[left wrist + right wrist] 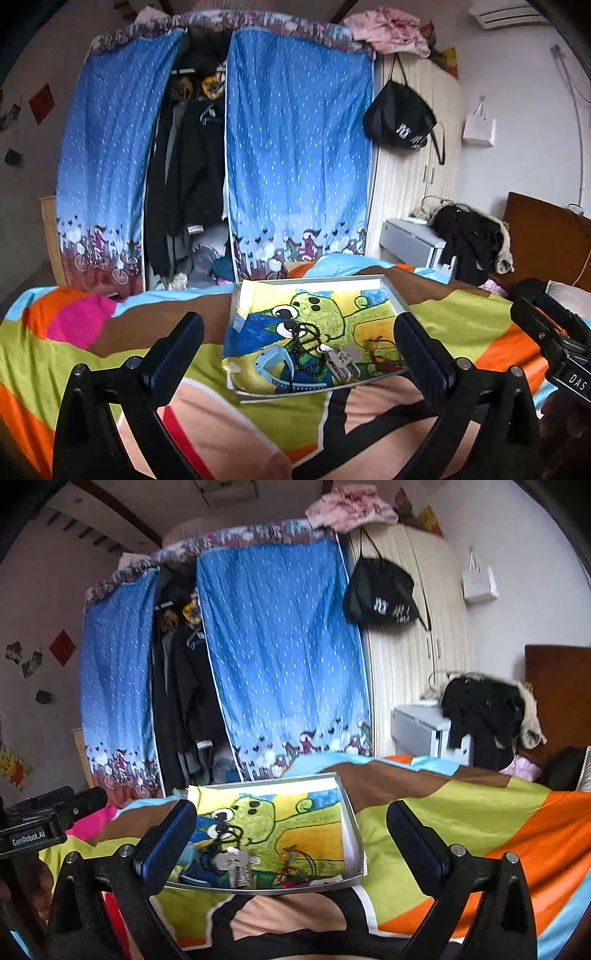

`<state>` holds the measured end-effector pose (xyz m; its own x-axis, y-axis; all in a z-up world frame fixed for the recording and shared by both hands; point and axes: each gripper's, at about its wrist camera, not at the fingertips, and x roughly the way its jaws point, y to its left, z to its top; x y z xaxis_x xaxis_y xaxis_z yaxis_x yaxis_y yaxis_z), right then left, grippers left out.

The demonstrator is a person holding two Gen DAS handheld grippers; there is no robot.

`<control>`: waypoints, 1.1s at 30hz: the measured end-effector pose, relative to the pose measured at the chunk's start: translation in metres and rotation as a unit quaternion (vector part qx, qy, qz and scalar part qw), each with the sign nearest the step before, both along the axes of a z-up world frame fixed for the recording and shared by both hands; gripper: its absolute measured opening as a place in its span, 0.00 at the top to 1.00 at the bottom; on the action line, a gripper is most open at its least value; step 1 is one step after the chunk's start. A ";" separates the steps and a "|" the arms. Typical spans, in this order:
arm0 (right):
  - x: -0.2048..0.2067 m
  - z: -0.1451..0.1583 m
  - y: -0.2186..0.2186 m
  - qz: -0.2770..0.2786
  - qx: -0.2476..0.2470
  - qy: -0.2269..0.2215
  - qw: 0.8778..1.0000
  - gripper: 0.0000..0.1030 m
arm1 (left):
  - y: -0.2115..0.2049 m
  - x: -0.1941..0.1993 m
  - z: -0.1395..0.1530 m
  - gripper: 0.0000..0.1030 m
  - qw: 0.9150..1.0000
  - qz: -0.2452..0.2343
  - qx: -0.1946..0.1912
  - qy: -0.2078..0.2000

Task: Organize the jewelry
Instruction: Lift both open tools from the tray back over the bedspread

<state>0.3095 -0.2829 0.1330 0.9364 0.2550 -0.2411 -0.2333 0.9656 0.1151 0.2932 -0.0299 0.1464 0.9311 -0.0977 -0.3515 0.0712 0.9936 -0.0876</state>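
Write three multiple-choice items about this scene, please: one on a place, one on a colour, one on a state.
1. Where does the shallow white tray lined with a cartoon drawing stand?
A. on the colourful patchwork bedspread
B. on the grey cabinet
C. on the floor

2. What colour is the beaded necklace in the tray?
A. red
B. black
C. white

3. How do the jaws of the left gripper and the right gripper stand?
A. both shut on jewelry
B. one open, one shut
C. both wide open and empty

Answers: 1 A, bedspread shows around every side of the tray; 2 B, its beads are dark against the green figure; 3 C, each wrist view shows its fingers spread with nothing held.
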 end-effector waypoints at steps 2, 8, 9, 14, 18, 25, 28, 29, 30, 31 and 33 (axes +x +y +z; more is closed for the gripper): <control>-0.023 0.005 0.003 -0.008 -0.003 -0.022 1.000 0.00 | 0.002 -0.020 0.003 0.02 1.000 -0.006 -0.006 -0.008; -0.086 0.008 0.013 -0.018 -0.011 -0.065 0.998 0.00 | 0.015 -0.083 0.010 0.02 0.999 -0.001 -0.027 -0.037; -0.094 0.007 0.015 -0.014 -0.014 -0.067 0.998 0.00 | 0.016 -0.094 0.009 0.02 0.999 0.001 -0.028 -0.039; -0.132 -0.004 0.023 -0.003 -0.025 -0.059 0.998 0.00 | 0.025 -0.138 0.001 0.02 0.999 0.015 -0.027 -0.041; -0.154 -0.017 0.024 -0.001 -0.015 -0.034 0.999 0.00 | 0.029 -0.170 -0.013 0.02 0.999 0.020 -0.018 -0.036; -0.186 -0.052 0.018 -0.010 0.003 0.008 1.000 0.00 | 0.028 -0.204 -0.050 0.02 1.000 0.005 0.024 -0.009; -0.201 -0.069 0.013 -0.012 0.017 0.023 1.000 0.00 | 0.027 -0.214 -0.072 0.02 0.999 0.002 0.038 -0.001; -0.206 -0.075 0.013 -0.017 0.020 0.029 0.999 0.00 | 0.027 -0.216 -0.079 0.02 0.999 0.001 0.040 0.003; -0.211 -0.081 0.012 -0.020 0.020 0.033 0.999 0.00 | 0.026 -0.219 -0.086 0.02 0.999 -0.001 0.041 0.007; -0.216 -0.086 0.014 -0.021 0.017 0.038 0.999 0.00 | 0.025 -0.220 -0.094 0.02 0.999 -0.004 0.042 0.012; -0.225 -0.099 0.019 -0.023 0.003 0.053 0.998 0.00 | 0.023 -0.222 -0.106 0.02 0.998 -0.012 0.050 0.023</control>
